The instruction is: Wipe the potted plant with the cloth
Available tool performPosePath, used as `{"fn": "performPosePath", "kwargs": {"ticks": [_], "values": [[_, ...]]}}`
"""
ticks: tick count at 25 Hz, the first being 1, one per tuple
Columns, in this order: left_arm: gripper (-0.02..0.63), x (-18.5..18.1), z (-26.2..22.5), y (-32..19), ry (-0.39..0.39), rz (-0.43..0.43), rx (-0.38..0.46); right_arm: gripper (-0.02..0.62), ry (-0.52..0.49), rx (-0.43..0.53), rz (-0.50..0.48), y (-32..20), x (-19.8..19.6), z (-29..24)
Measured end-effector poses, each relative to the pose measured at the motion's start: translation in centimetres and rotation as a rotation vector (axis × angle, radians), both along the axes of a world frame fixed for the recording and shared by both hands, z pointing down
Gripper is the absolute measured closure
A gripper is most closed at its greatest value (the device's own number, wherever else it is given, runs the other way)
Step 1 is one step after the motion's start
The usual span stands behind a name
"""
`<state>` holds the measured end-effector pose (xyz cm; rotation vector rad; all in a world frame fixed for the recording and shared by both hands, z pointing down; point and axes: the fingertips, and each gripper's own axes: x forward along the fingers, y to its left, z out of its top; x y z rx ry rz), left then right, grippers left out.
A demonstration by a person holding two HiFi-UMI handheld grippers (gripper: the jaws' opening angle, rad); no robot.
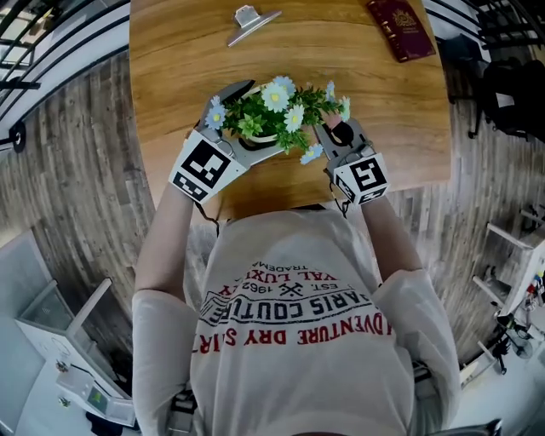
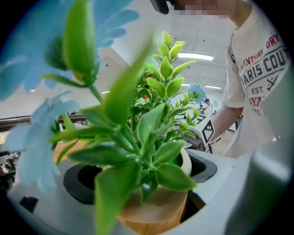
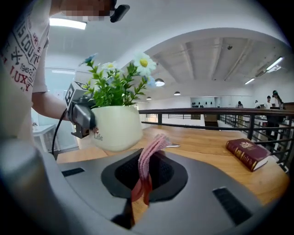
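The potted plant [image 1: 274,111] has white daisies, green leaves and a cream pot [image 3: 115,126]. It is held above the near edge of the wooden table [image 1: 170,68]. My left gripper [image 1: 249,126] is shut on the pot [image 2: 156,209], one jaw on each side; it also shows in the right gripper view as the left gripper [image 3: 81,118]. The right gripper [image 1: 337,136] sits just right of the leaves, shut on a pink cloth [image 3: 148,163] that stands folded between its jaws, a short way from the pot.
A dark red book [image 1: 400,27] lies at the table's far right, also seen as the book [image 3: 248,153]. A metal clip [image 1: 249,21] lies at the far middle. A railing runs behind the table; the floor is grey planks.
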<state>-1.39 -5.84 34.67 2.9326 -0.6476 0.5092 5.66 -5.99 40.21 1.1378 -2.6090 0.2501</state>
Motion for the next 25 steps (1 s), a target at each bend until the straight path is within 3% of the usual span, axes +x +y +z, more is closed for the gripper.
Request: {"fn": "performPosePath", "kwargs": {"ticks": [6,11,18,25], "values": [[0.092,2.3,5.9,1.1,-0.038,0.005,-0.046,0.555,0.045,-0.020,0.089,-2.7,5.0,1.6],[0.092,3.9,9.8,1.9,-0.047,0.005,-0.070,0.555,0.052,-0.024,0.090,-4.1,7.4,2.7],[0.092,5.9,14.3,2.6,-0.110,0.058,-0.099,0.555,0.053,-0.033,0.053,-5.1,8.2,5.1],[0.092,6.4,14.7,2.4,-0.086,0.096,-0.069,0.555,0.081,-0.017,0.033,-5.6,8.6,6.2]]}}
